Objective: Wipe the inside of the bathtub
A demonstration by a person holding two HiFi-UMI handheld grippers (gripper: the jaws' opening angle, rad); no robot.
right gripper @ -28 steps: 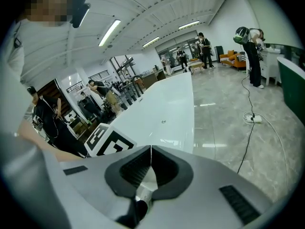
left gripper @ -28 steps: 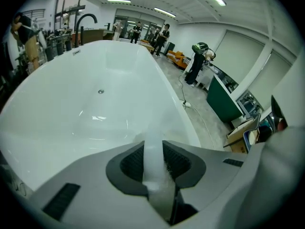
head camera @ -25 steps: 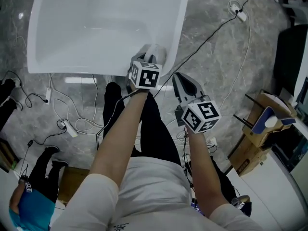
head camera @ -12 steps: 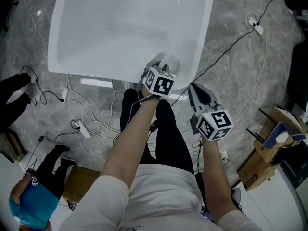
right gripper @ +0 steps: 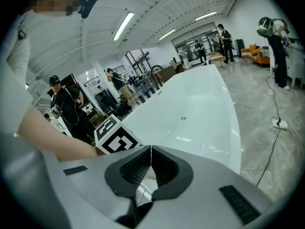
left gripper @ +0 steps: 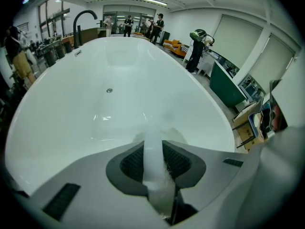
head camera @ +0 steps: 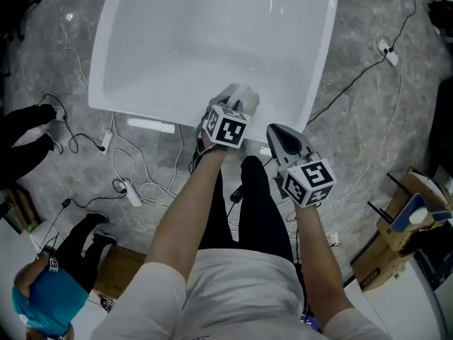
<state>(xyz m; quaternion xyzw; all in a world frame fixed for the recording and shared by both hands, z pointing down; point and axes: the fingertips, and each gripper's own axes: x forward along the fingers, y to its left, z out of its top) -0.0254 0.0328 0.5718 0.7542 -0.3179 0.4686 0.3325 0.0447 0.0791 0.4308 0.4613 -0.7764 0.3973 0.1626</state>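
A large white bathtub [head camera: 134,34] fills the top of the head view, its near rim just ahead of both hands. My left gripper [head camera: 237,99] hangs over that near rim, shut on a white cloth [head camera: 244,94]. In the left gripper view the cloth [left gripper: 155,161] runs as a pale strip between the closed jaws, with the bathtub [left gripper: 71,113] stretching ahead to its drain [left gripper: 109,90]. My right gripper [head camera: 279,134] is shut and empty, just outside the rim to the right. Its own view shows the bathtub [right gripper: 200,104] and the left gripper's marker cube [right gripper: 114,137].
Cables and power strips [head camera: 131,190] trail over the grey marble floor on both sides of the tub. A cardboard box [head camera: 386,250] stands at the right. A black tap [left gripper: 83,18] rises at the tub's far left rim. People stand in the background.
The tub has shifted right and down in the head view as I came closer. Both grippers now sit nearer its near rim, the left still holding the cloth.
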